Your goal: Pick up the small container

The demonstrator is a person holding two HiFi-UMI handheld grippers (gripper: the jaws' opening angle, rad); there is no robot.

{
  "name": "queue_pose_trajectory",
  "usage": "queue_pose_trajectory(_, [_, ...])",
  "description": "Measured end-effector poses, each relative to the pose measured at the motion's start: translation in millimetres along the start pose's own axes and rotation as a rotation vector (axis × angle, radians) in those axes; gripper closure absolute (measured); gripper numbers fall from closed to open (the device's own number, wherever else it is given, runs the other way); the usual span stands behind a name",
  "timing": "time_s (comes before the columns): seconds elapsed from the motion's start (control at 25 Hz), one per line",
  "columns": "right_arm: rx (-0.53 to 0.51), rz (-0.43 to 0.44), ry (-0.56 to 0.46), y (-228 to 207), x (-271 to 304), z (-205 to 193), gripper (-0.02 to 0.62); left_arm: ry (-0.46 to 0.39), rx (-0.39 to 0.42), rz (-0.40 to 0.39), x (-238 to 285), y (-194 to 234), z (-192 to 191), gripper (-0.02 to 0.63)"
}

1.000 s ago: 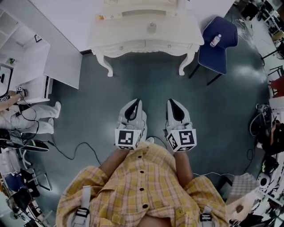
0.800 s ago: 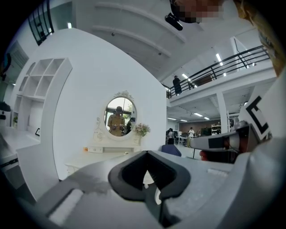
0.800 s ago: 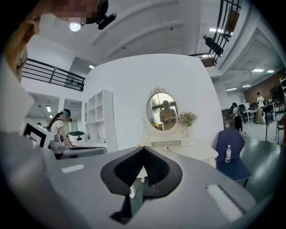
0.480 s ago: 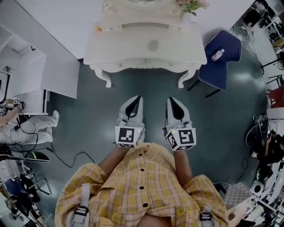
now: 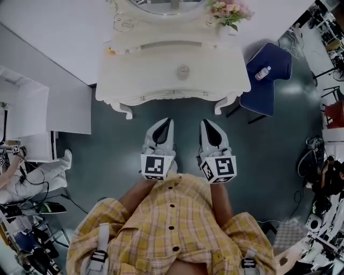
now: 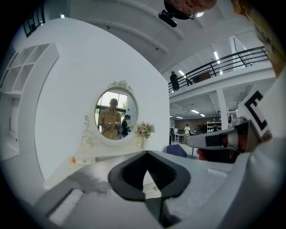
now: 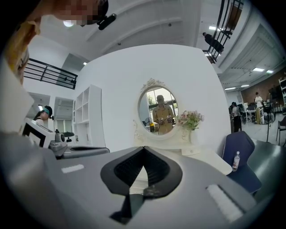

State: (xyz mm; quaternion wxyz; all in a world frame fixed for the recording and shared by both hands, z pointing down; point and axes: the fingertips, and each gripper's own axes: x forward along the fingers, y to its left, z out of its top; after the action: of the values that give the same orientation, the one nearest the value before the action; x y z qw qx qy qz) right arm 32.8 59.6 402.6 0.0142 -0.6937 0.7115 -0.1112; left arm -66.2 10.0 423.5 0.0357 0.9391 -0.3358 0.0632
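A small round lidded container (image 5: 183,71) sits near the middle of the white dressing table (image 5: 140,80), far ahead of both grippers. In the head view my left gripper (image 5: 169,121) and right gripper (image 5: 205,122) are held side by side in front of my chest, over the dark floor, short of the table's front edge. Both point at the table with nothing between the jaws. In the left gripper view the left gripper (image 6: 146,152) has its tips meeting. The right gripper (image 7: 144,148) looks the same in its own view, and it faces the oval mirror (image 7: 158,114).
A vase of flowers (image 5: 228,13) stands at the table's back right. A blue chair (image 5: 267,72) with a bottle (image 5: 262,73) on its seat is right of the table. A white shelf unit (image 5: 37,105) and a seated person (image 5: 32,174) are at the left. Cables lie on the floor.
The dressing table has come nearer and sits lower in the head view, with more of its top and the flowers showing. Both grippers keep the same shut pose.
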Motion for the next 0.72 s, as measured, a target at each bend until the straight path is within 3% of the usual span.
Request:
queue_pose_trajectory(0.28, [0.002, -0.006, 0.014, -18, 39, -3, 0.595, 0.025, 0.000, -0.008, 36, 16, -9, 0.606])
queue_pose_trajectory(0.72, [0.011, 0.081, 0.076, -65, 113, -4, 0.595, 0.074, -0.022, 0.087, 107, 39, -16, 0.607])
